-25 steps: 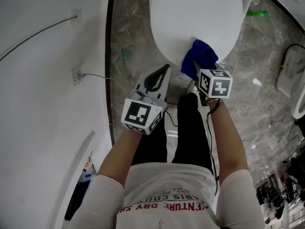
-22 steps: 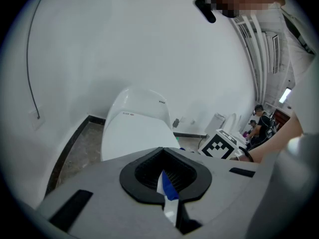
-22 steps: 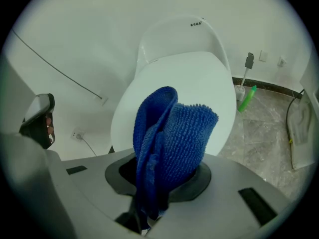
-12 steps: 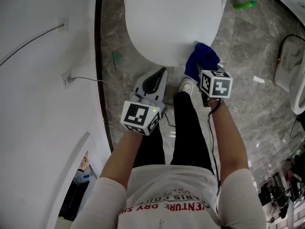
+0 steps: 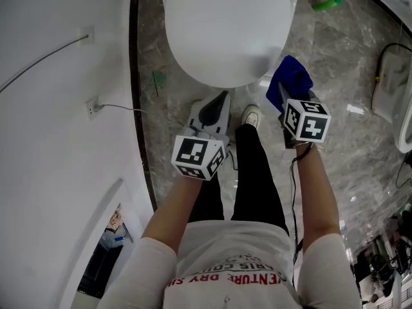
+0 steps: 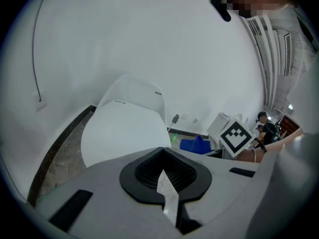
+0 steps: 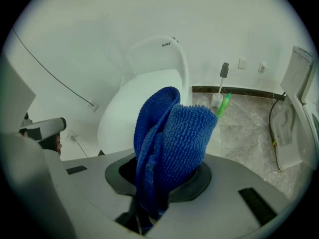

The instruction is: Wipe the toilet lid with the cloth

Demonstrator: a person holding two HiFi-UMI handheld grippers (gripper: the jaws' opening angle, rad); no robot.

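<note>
Right gripper (image 7: 149,193) fingers pinching a bunched blue microfibre cloth (image 7: 172,128) that sticks out past the fingertips, clear of the closed white oval toilet lid (image 5: 225,31), which lies ahead and left of those fingers. Left gripper (image 6: 162,158) fingers pressed together on nothing, lid just ahead of them. No cloth contact, lid looks spotless, so wiping is probably finished or between passes, can't tell which
</note>
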